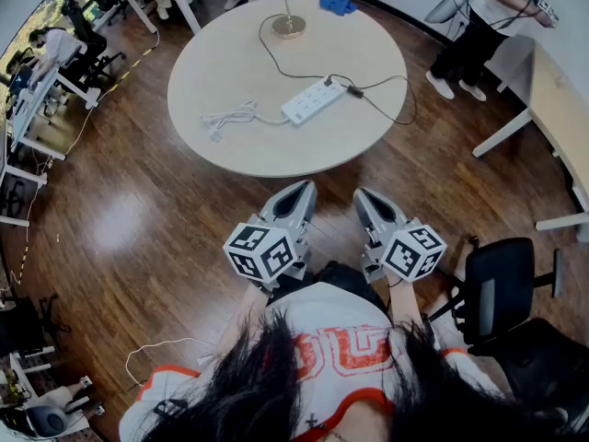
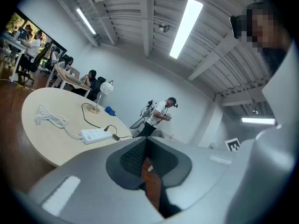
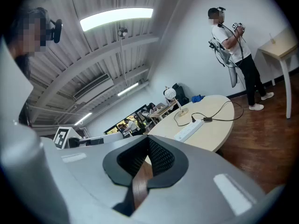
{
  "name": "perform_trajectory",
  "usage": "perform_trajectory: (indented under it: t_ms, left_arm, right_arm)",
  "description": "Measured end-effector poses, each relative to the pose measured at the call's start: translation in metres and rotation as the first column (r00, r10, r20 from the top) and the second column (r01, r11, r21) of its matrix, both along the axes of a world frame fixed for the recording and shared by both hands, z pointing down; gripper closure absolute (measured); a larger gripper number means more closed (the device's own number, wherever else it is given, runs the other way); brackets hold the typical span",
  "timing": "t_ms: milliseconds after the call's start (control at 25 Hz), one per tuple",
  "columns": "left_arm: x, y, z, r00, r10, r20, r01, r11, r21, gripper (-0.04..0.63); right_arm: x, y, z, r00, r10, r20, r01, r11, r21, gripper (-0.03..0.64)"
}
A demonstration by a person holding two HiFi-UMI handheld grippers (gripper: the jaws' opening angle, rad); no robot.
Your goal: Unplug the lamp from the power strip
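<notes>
A white power strip lies on the round table, with a black plug in its right end. The plug's cord loops back to a lamp at the table's far side. The strip's own white cable lies coiled to its left. My left gripper and right gripper are held side by side close to my body, short of the table's near edge, both shut and empty. The left gripper view shows the strip beyond the shut left gripper. The right gripper view shows it past the right gripper.
A blue object lies near the lamp. A black office chair stands close on my right. A person stands beyond the table by a desk. More desks and chairs are at the left. A white cord lies on the floor.
</notes>
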State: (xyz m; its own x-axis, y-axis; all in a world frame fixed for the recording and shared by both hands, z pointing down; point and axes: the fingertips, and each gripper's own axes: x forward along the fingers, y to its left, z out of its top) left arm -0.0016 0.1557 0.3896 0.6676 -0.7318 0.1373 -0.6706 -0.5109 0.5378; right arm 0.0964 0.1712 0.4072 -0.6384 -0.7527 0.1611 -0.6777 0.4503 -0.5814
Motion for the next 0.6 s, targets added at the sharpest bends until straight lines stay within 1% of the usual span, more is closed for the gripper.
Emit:
perform_trajectory:
  t_ms: [120,280,440,600]
  left_arm:
    - [0.011,-0.004,0.0,1.0,0.008,0.003,-0.008,1.0,0.0,0.595]
    - [0.026,-0.008,0.001,1.0,0.001,0.006,-0.001,1.0,0.005,0.595]
    - [0.037,-0.006,0.007,0.999,-0.005,0.032,0.005,1.0,-0.009,0.595]
    - [0.038,-0.004,0.014,0.998,-0.018,0.061,0.02,0.999,-0.027,0.595]
  right_arm:
    - [0.012,-0.003,0.0,1.0,0.006,-0.014,-0.006,1.0,-0.002,0.617]
    - [0.026,-0.007,0.003,1.0,0.006,-0.009,-0.006,1.0,-0.003,0.617]
    - [0.033,-0.009,0.011,1.0,-0.01,0.015,0.01,1.0,-0.012,0.617]
    - [0.031,-0.011,0.021,0.999,-0.036,0.032,0.037,0.999,-0.032,0.617]
